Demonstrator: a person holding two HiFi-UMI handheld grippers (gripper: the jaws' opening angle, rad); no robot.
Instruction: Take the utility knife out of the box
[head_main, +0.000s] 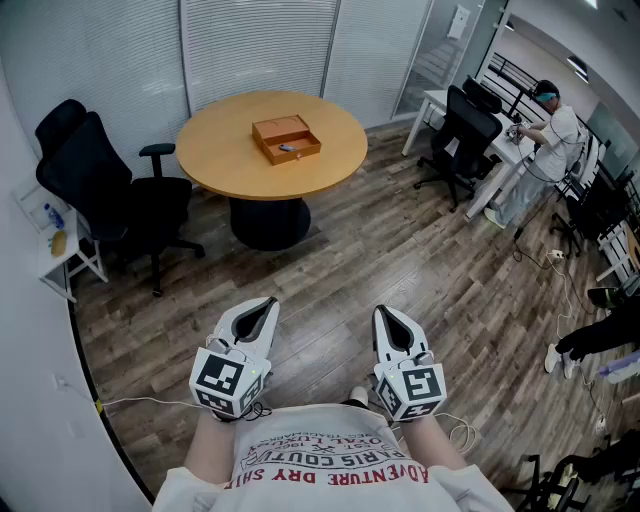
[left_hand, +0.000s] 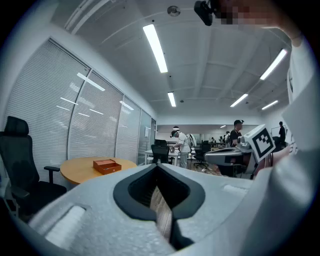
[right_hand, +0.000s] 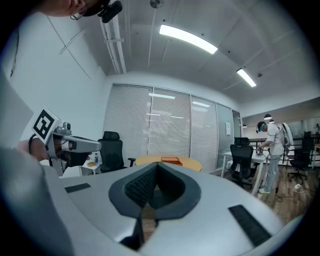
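Left gripper (head_main: 264, 306): fingers closed together, nothing between.
Right gripper (head_main: 388, 314): fingers closed, empty.
Box (head_main: 286, 139): open, on the far round counter (head_main: 215, 150).
Utility knife (head_main: 288, 148): small speck inside, barely discernible.

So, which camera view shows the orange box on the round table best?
The head view: it looks down into the open box, showing a small dark object inside. Both gripper views show the box only from the side, far away, with its contents hidden.
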